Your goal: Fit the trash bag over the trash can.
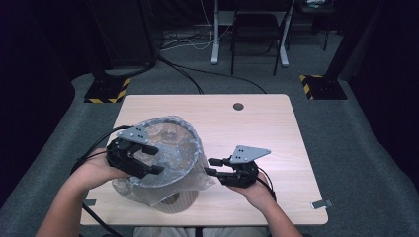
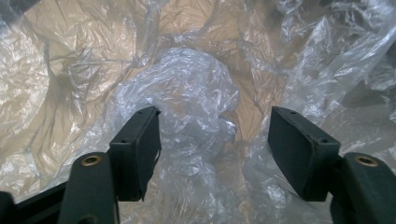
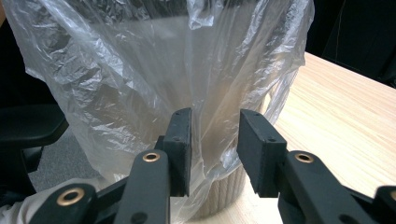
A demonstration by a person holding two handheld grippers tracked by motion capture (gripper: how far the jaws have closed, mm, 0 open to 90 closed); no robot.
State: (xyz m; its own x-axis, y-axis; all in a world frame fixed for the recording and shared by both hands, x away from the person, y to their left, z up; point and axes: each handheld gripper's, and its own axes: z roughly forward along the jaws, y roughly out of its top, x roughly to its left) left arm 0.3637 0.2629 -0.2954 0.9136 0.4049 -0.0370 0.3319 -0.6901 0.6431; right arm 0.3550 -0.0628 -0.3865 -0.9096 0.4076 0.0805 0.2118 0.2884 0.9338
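Observation:
A round beige ribbed bin (image 1: pixel 173 201) stands near the table's front edge, lined with a clear plastic bag (image 1: pixel 190 143) that drapes over its rim. My left gripper (image 1: pixel 154 159) reaches over the rim from the left into the bin. In the left gripper view its jaws (image 2: pixel 215 140) stand open around a crumpled bulge of the bag (image 2: pixel 196 102); the right pad is clear of it. My right gripper (image 1: pixel 208 166) is level at the bin's right side. In the right gripper view it (image 3: pixel 215 144) is open, close to the hanging bag (image 3: pixel 140 70) and the bin (image 3: pixel 219 196).
The light wooden table (image 1: pixel 257 128) has a cable hole (image 1: pixel 238 106) at the back and a tape piece (image 1: pixel 322 203) at the front right corner. Beyond the table lie cables, a chair and stand feet on grey carpet.

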